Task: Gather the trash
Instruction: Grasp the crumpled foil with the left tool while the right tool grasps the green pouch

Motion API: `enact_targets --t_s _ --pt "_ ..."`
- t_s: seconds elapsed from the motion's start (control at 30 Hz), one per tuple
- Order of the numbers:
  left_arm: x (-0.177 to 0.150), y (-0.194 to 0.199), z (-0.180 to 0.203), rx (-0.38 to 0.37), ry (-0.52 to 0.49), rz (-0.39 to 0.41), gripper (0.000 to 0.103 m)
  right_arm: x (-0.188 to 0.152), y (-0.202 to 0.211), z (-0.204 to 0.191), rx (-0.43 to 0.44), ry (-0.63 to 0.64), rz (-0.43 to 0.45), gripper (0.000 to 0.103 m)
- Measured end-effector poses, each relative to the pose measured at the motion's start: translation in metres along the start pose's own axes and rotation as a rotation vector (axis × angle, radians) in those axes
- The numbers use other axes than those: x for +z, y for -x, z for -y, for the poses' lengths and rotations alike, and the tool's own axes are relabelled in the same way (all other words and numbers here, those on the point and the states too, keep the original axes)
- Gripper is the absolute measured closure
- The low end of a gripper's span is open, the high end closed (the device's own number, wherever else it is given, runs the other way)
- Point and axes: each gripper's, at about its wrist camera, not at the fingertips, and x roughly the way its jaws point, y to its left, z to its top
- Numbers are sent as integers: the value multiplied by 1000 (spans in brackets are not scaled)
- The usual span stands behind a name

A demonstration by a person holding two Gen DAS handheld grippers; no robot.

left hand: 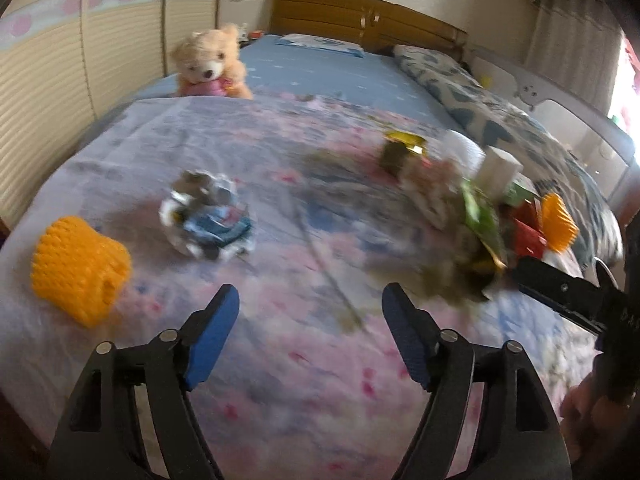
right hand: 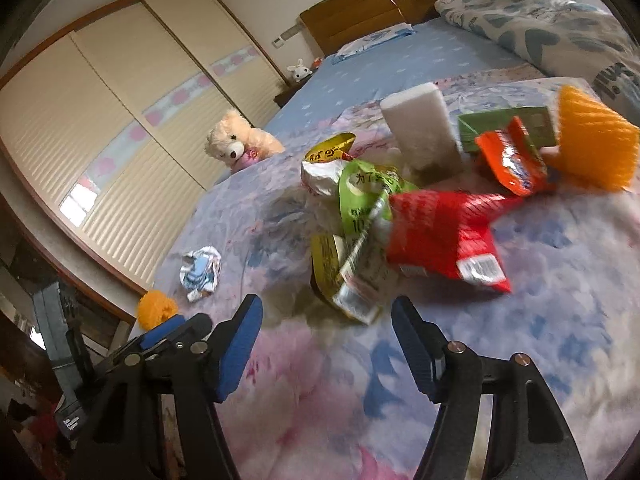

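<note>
On the floral bedspread (right hand: 560, 280), wrappers (right hand: 360, 240) lie just beyond the released right hand-held gripper (right hand: 326, 320).

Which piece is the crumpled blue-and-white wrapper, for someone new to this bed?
Start at the teddy bear on the bed's wardrobe side and come toward the cameras across the floral sheet. The crumpled blue-and-white wrapper lies alone there, apart from the main trash pile. Its only near neighbour is an orange mesh piece.

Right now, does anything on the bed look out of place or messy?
Yes. Snack wrappers lie heaped on the floral bedcover: a red packet, a green one, an orange-red one. A crumpled wrapper lies apart. Both claws are open above the cover.
</note>
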Motion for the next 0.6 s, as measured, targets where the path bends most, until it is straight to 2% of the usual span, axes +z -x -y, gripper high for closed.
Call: enact_targets --t_s 0.13,0.23,0.33,0.43,0.47,0.5,0.57,0.6 --pt "15 -11 -18 51 25 2 17 13 -12 4 -6 -41 12 35" --pt "26 -21 -29 84 43 6 16 21 -21 9 -16 -67 14 35" --pt "35 -34 -38 101 52 -9 16 25 -29 14 -24 -93 4 42" --pt "40 -47 -43 125 50 -22 16 26 -39 21 -41 -119 -16 58" --pt "40 -50 -44 124 51 -27 17 26 -41 22 -43 -123 -23 68" --pt "41 -53 -45 118 54 -33 21 26 -42 24 -40 -124 -22 75" --pt "40 -60 -47 89 63 -65 61 26 -41 24 -22 -109 -18 85" --pt "39 -62 -48 82 64 -76 62 27 -39 22 -25 -94 -19 89"
